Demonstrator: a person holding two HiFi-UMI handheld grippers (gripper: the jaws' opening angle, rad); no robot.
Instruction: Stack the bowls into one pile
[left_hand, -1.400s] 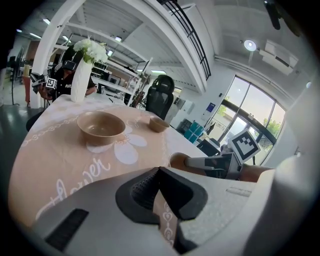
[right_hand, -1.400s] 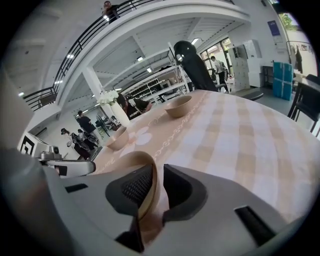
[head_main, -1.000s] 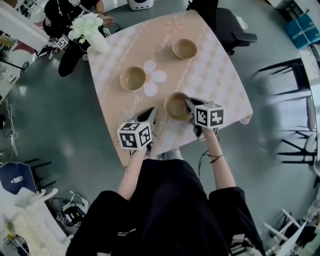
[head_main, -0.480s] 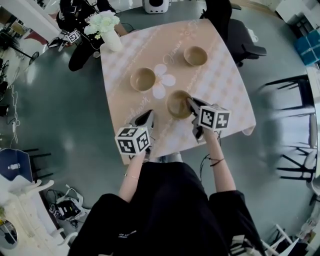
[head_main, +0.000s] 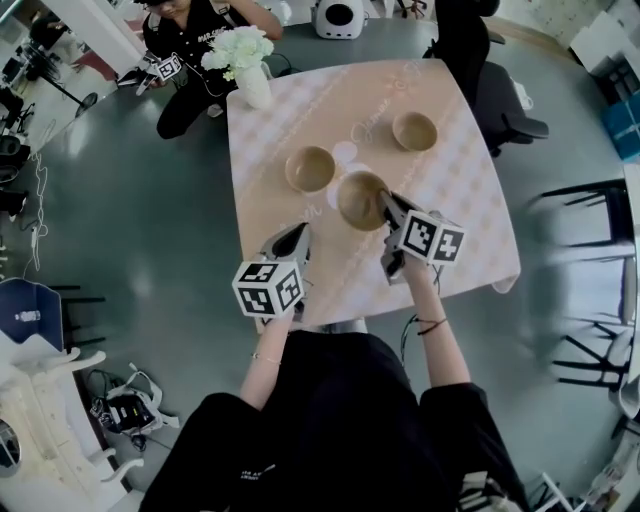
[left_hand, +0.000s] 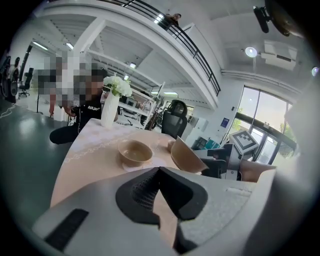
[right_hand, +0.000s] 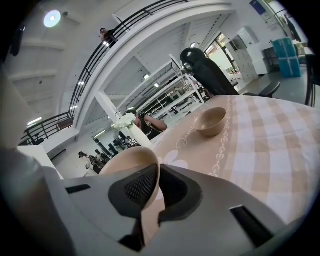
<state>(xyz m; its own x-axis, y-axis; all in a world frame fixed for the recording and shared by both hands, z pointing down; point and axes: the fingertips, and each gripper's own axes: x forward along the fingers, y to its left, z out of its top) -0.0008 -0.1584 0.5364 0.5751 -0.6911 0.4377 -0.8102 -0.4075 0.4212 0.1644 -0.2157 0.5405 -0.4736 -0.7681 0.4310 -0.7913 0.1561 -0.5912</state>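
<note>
Three tan bowls are on or above the checked table (head_main: 470, 220). One bowl (head_main: 310, 168) (left_hand: 135, 151) sits near the table's middle. A second bowl (head_main: 414, 130) (right_hand: 211, 121) rests at the far right. My right gripper (head_main: 385, 203) (right_hand: 152, 172) is shut on the rim of the third bowl (head_main: 362, 199) (right_hand: 127, 160) (left_hand: 186, 156). It holds that bowl tilted above the table, just right of the middle bowl. My left gripper (head_main: 297, 235) (left_hand: 159, 172) hovers over the near left part of the table, shut and holding nothing.
A white vase of flowers (head_main: 250, 75) (left_hand: 109, 107) stands at the table's far left corner, with a seated person (head_main: 190, 30) behind it. A black office chair (head_main: 490, 70) is at the far right. Dark chair frames (head_main: 590, 200) stand to the right on the grey floor.
Both grippers moved forward and rose. The right one lifted its bowl off the table and brought it closer to the middle bowl.
</note>
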